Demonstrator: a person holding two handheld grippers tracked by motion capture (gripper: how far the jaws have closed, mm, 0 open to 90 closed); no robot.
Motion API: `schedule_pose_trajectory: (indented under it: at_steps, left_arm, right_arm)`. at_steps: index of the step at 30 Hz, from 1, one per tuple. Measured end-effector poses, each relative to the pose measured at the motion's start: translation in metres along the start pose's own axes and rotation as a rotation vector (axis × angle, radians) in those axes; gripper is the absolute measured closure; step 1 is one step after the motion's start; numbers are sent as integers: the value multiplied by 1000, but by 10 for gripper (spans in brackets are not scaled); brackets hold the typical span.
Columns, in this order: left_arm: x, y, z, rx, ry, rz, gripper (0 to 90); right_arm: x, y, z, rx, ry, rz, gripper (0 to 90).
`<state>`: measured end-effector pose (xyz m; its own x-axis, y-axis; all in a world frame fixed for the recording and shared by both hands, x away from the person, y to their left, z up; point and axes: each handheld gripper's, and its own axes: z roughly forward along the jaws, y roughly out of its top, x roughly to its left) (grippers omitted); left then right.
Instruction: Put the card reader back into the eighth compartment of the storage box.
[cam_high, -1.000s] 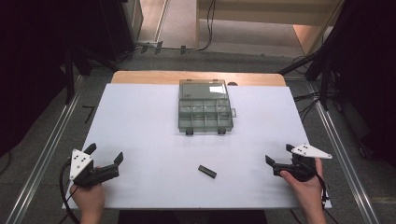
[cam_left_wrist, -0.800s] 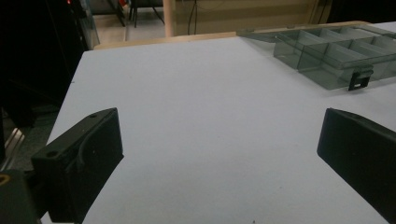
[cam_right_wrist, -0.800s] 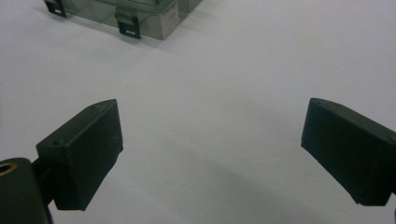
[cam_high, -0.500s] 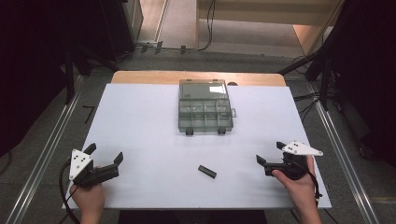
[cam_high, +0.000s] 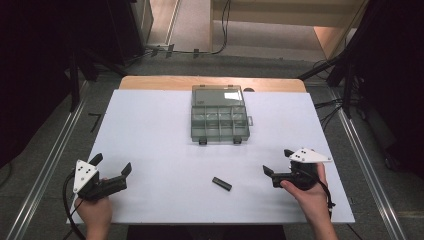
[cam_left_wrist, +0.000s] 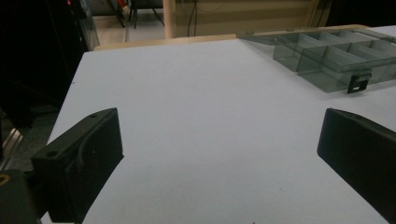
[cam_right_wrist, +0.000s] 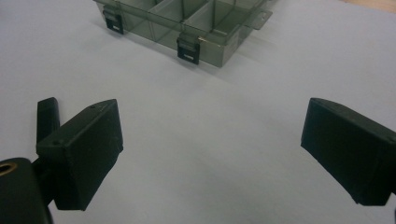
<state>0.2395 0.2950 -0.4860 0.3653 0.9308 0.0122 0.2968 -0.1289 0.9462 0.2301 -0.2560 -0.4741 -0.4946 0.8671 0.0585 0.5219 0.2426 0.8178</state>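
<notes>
A small black oblong piece (cam_high: 221, 183) lies flat on the white table (cam_high: 160, 130), near the front and just right of centre. My right gripper (cam_high: 277, 161) stands open a little to the right of it, with nothing between its fingers. In the right gripper view the piece (cam_right_wrist: 47, 116) shows just behind the left jaw of that gripper (cam_right_wrist: 210, 126). My left gripper (cam_high: 112, 164) is open and empty at the front left corner. A clear grey compartment box (cam_high: 220, 117) sits with its lid open at the middle back.
The box (cam_left_wrist: 336, 60) has two black latches on its near side (cam_right_wrist: 188, 48). The white table ends close to both hands at the front. Metal rails (cam_high: 45, 165) run along the table's left and right sides.
My right gripper has moved left and slightly forward, closer to the black piece. The left gripper, the piece and the box have stayed put.
</notes>
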Motion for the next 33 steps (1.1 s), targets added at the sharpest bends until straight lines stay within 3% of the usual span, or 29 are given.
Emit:
schedule_pose_trajectory:
  at_steps: [6,10,23,33]
  left_arm:
    - [0,0,0,-1,-1,-2,3]
    - [0,0,0,-1,-2,-2,3]
    - [1,0,-1,-1,-5,-2,3]
    - [1,0,-1,-4,-5,-4,3]
  right_arm:
    - [10,7,5,1,25,-19,46]
    - [19,12,9,-6,35,-36,110]
    - [42,22,21,17,79,-86,110]
    - [64,25,37,64,137,-141,112]
